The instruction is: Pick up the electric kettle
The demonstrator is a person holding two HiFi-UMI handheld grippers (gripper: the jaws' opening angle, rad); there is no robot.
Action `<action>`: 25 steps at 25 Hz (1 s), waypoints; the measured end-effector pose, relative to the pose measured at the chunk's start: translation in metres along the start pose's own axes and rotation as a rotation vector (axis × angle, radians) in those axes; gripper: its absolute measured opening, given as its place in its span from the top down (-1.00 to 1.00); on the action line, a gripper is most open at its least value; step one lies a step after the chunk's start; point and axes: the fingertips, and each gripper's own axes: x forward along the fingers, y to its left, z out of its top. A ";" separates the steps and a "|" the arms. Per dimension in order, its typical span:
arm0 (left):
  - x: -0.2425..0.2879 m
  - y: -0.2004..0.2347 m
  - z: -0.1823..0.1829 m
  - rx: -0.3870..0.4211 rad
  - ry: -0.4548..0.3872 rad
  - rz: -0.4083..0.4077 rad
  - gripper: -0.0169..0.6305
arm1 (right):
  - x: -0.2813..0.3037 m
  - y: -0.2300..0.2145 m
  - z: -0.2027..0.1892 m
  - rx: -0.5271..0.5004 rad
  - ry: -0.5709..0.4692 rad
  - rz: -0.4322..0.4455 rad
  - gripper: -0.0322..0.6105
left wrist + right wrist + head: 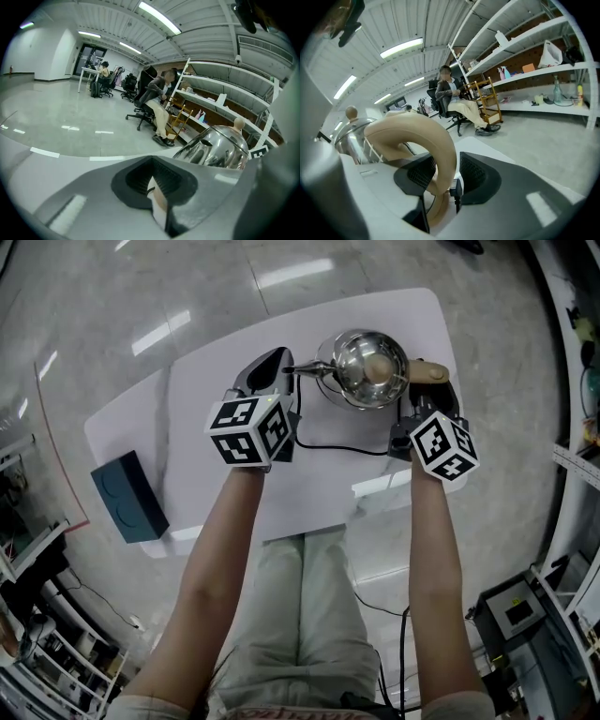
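Forearms [211, 568] reach out from the bottom of the head view toward a white worktop [206, 381]. Far left of the kettle [364, 367], by the worktop's near corner, lies a dark box [129, 496]; whether it sits on the worktop or the floor I cannot tell.

Just left of the kettle, close to the spout [309, 368], the left gripper [272, 367] rests low over the worktop. Its jaws stand closed together at the tips with nothing held between them.

The steel kettle stands upright on the worktop, lid on, its spout to the left and its beige handle [427, 371] to the right. A black cord [337, 446] loops across the worktop on the near side of the kettle.

Right of the kettle, the right gripper [446, 171] straddles the handle. The loop passes between its parted jaws: one pad is against it or nearly so, while a sliver of gap shows at the other, so the grip does not look made yet.

As I judge it, the approach is done and the pick itself is not. What is left is to clamp on the handle and lift, minding the cord.
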 end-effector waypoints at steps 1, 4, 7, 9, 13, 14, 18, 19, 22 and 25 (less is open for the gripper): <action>0.002 -0.001 0.001 -0.003 -0.001 -0.002 0.93 | 0.002 0.002 0.003 0.013 -0.007 0.031 0.34; 0.006 -0.004 0.001 -0.008 -0.002 -0.007 0.93 | 0.008 0.005 0.009 0.027 -0.011 0.105 0.31; 0.011 -0.001 -0.002 -0.027 0.000 0.001 0.93 | 0.016 0.008 0.012 0.025 -0.016 0.156 0.37; 0.014 0.001 -0.004 -0.039 0.003 0.006 0.93 | 0.021 0.009 0.014 0.012 -0.019 0.171 0.37; 0.016 0.004 -0.007 -0.071 0.000 0.018 0.93 | 0.023 0.010 0.014 -0.074 -0.010 0.122 0.45; 0.015 0.005 -0.007 -0.079 -0.002 0.022 0.93 | 0.021 0.010 0.014 -0.087 -0.012 0.104 0.47; 0.014 0.003 -0.007 -0.075 -0.002 0.027 0.93 | 0.011 0.007 0.013 -0.051 -0.038 0.049 0.46; 0.014 0.003 -0.007 -0.071 -0.002 0.027 0.93 | 0.008 0.006 0.013 -0.040 -0.043 0.039 0.46; 0.012 0.002 -0.002 -0.066 -0.008 0.028 0.93 | 0.001 0.004 0.012 -0.013 -0.060 0.011 0.46; 0.009 0.001 0.005 -0.067 -0.022 0.032 0.93 | -0.005 0.004 0.012 0.018 -0.079 -0.027 0.45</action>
